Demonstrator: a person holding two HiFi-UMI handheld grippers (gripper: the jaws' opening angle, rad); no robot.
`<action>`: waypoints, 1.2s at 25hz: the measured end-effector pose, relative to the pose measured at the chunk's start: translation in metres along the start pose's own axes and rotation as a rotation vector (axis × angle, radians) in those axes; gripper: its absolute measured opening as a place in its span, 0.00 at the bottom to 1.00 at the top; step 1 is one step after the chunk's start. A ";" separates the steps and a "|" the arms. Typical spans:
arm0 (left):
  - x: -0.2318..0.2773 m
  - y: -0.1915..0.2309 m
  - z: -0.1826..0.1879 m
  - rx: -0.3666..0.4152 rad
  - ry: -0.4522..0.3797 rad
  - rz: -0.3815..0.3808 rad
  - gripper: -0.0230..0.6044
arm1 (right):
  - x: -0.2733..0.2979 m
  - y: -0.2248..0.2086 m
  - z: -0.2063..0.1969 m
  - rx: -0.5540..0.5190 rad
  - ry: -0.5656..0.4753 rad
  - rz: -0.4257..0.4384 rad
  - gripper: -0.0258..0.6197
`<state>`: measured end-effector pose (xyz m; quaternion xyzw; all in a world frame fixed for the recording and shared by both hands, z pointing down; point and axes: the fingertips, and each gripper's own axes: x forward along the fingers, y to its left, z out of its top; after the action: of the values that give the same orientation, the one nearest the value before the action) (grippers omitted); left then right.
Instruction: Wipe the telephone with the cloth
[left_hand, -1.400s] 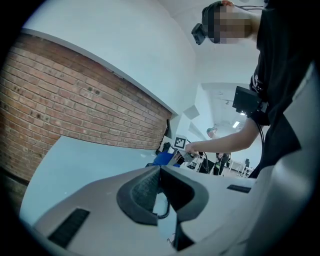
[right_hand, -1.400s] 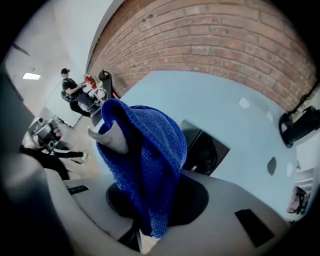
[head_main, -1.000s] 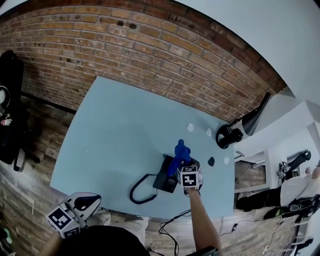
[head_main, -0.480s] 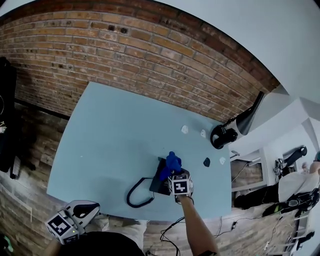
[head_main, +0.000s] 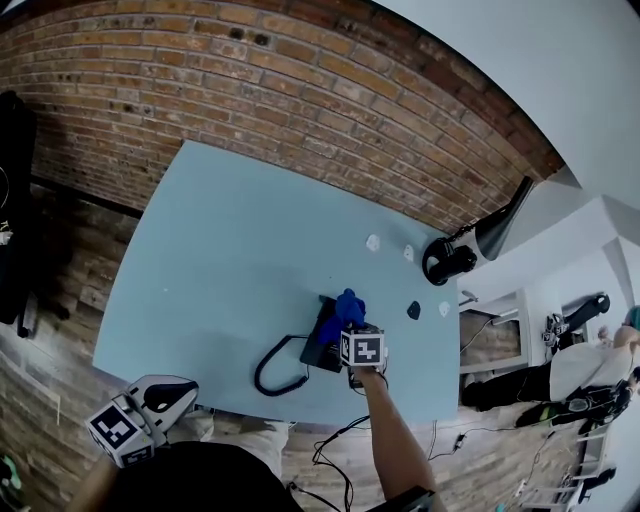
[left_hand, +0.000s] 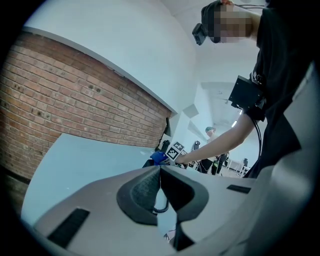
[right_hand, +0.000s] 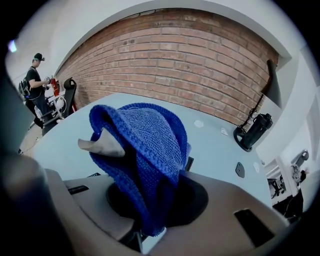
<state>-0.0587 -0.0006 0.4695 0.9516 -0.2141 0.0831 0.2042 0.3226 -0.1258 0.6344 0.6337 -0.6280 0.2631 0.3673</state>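
Head view shows my right gripper (head_main: 350, 328) clamped on the bunched blue cloth (head_main: 348, 304), holding it over the black telephone (head_main: 322, 352) on the table (head_main: 220, 250) for wiping, I judge, while my left gripper (head_main: 178, 398) hangs aside, jaws together and empty.

My grey plastic left hand-held gripper (left_hand: 159, 172) and right hand-held gripper (right_hand: 152, 200) have black pads (left_hand: 142, 192) and black-and-white marker cubes (head_main: 362, 350); I'm in a black top (left_hand: 280, 65).

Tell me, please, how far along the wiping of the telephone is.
Done: the blue cloth is picked up, clamped in the right gripper. In hand: that gripper holds it over the telephone on the table. Left: how much is wiped cannot be told; the left gripper, jaws together, hangs off the table's near edge.
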 end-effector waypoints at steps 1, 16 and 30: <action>0.000 0.000 0.000 0.004 -0.001 -0.001 0.06 | 0.000 0.000 0.000 0.004 0.007 0.000 0.18; -0.004 0.002 0.003 0.010 0.002 0.000 0.06 | -0.001 0.004 -0.010 0.038 -0.019 0.000 0.18; -0.004 0.004 0.005 0.010 -0.008 -0.005 0.06 | -0.006 0.014 -0.019 0.008 -0.026 0.001 0.18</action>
<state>-0.0636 -0.0040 0.4655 0.9535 -0.2122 0.0797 0.1986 0.3110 -0.1063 0.6433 0.6381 -0.6320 0.2574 0.3564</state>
